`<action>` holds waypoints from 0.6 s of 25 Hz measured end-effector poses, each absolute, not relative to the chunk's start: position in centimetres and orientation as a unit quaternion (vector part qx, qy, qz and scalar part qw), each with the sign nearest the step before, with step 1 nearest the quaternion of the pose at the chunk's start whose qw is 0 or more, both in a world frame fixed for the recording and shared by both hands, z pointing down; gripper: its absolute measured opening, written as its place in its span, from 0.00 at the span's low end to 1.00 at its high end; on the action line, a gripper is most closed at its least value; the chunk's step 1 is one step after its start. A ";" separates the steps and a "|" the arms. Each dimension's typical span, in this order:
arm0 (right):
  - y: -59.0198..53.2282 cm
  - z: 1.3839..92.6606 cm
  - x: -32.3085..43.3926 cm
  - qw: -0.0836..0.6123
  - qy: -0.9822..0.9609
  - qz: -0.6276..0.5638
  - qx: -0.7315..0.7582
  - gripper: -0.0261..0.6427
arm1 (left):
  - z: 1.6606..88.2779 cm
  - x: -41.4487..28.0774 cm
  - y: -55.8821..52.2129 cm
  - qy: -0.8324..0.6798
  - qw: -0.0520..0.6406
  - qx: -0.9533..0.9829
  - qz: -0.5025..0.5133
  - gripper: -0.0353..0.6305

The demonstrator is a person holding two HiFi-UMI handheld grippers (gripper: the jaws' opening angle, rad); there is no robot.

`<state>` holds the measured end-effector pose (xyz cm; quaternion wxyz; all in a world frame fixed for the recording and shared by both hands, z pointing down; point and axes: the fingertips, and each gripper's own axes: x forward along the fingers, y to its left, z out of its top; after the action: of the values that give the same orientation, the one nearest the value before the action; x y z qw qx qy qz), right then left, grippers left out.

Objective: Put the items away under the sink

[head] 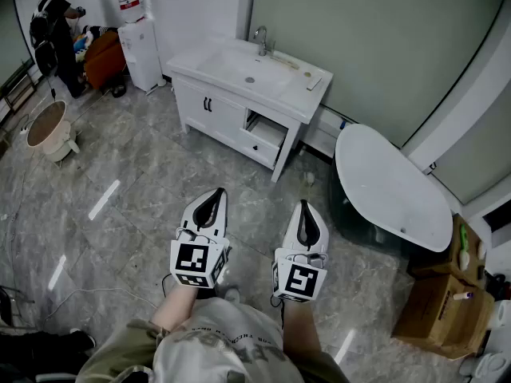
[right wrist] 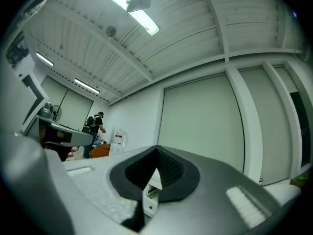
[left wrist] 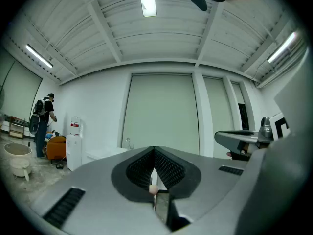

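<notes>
A white sink cabinet [head: 239, 102] stands against the far wall, with a faucet [head: 262, 40] and a few small items [head: 307, 72] on its counter. Its left doors [head: 209, 105] are closed and a drawer [head: 267, 131] on the right side stands pulled out. My left gripper [head: 212, 200] and right gripper [head: 306, 212] are held side by side over the floor, well short of the cabinet, and point toward it. Both are shut with nothing in them. In the left gripper view the left gripper [left wrist: 154, 150] has its jaws together. In the right gripper view the right gripper [right wrist: 157, 149] is the same, with the drawer [right wrist: 152, 187] showing below its tips.
A white oval tub [head: 391, 186] lies to the right of the cabinet, with cardboard boxes [head: 439, 302] beyond it. At the far left are a water dispenser [head: 140, 42], an orange bag [head: 104, 54], a bucket [head: 49, 130] and a person [head: 56, 30]. Grey tiled floor lies between me and the cabinet.
</notes>
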<state>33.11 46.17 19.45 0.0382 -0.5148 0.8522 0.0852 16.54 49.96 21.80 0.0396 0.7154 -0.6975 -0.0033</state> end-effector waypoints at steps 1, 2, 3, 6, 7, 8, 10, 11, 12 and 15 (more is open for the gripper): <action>46.3 19.4 33.0 0.036 0.853 0.088 -0.513 0.04 | 21.7 16.4 50.0 -0.699 0.040 0.714 -0.003 0.07; 46.3 19.4 32.9 0.035 0.854 0.090 -0.512 0.04 | 21.7 16.3 50.1 -0.699 0.039 0.714 -0.003 0.07; 46.4 19.4 32.8 0.034 0.854 0.091 -0.511 0.04 | 21.7 16.3 50.1 -0.699 0.039 0.714 -0.003 0.07; 46.5 19.5 32.8 0.035 0.853 0.089 -0.513 0.04 | 21.7 16.3 50.3 -0.699 0.037 0.715 -0.004 0.07; 46.4 19.5 32.8 0.035 0.853 0.089 -0.513 0.04 | 21.8 16.3 50.2 -0.698 0.038 0.715 -0.003 0.07; 46.4 19.6 32.8 0.033 0.853 0.090 -0.512 0.04 | 22.0 16.4 50.2 -0.697 0.039 0.716 -0.001 0.07; 46.3 19.8 32.9 0.032 0.854 0.089 -0.512 0.04 | 22.1 16.7 49.9 -0.695 0.040 0.718 0.000 0.07; 46.2 19.9 32.9 0.032 0.853 0.089 -0.513 0.04 | 22.1 16.9 49.8 -0.694 0.039 0.719 0.000 0.07; 46.1 19.9 33.0 0.031 0.853 0.089 -0.513 0.04 | 21.9 17.1 49.7 -0.693 0.037 0.720 -0.001 0.07; 45.7 20.2 33.1 0.034 0.854 0.080 -0.513 0.04 | 21.9 17.3 49.3 -0.693 0.037 0.720 0.001 0.07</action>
<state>33.08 45.69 20.22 0.0345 -0.5131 0.8538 0.0804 17.27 49.30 21.94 0.0367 0.7202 -0.6928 0.0014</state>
